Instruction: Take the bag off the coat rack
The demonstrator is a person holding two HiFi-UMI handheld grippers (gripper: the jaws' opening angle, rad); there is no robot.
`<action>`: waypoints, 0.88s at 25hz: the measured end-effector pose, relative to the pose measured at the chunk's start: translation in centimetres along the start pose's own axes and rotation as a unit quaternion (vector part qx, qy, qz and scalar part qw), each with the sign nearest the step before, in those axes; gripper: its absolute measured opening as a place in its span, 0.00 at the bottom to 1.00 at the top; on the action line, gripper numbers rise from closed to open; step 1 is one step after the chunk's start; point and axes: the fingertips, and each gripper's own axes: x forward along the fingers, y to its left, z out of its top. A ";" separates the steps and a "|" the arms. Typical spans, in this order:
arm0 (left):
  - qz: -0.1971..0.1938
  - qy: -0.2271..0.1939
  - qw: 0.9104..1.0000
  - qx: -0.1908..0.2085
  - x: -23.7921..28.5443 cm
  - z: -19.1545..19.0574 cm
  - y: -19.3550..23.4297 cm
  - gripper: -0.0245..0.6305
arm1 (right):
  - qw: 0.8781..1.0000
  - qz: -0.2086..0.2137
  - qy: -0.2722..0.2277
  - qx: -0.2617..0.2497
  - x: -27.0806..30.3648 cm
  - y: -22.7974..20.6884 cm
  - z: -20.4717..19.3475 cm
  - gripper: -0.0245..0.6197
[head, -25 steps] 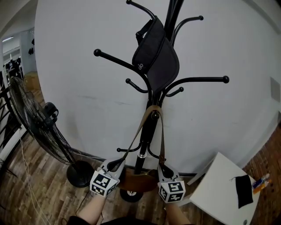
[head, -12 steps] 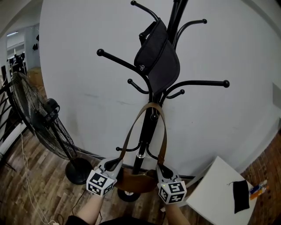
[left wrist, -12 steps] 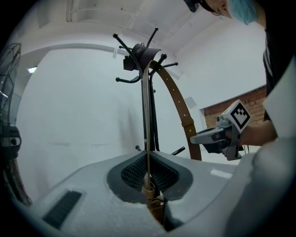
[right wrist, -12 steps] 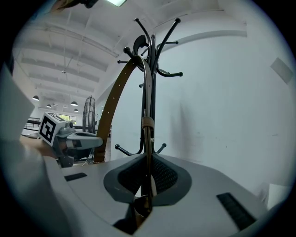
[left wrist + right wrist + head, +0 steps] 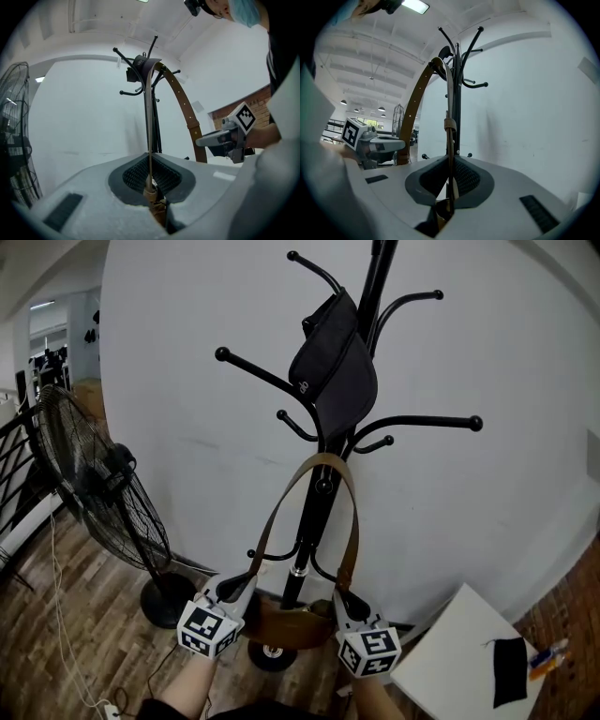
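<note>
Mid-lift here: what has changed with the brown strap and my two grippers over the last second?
The brown leather strap has lifted slightly on the black coat rack, its loop spreading from a narrow V into a rounder arch as the left gripper eased outward. Unchanged: it and the right gripper stay shut on the strap, the brown bag hangs between them, the black pouch on its upper hook.
</note>
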 end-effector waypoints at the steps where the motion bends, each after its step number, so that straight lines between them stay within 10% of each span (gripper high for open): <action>1: 0.004 -0.001 1.000 0.000 -0.2 0.1 -0.1 0.06 | 1.000 0.003 -0.002 0.001 -0.2 0.0 0.1 0.08; 22: 0.089 0.017 0.996 -0.019 -6.1 -0.7 -5.2 0.06 | 0.997 0.072 0.001 0.021 -4.8 0.9 -1.8 0.08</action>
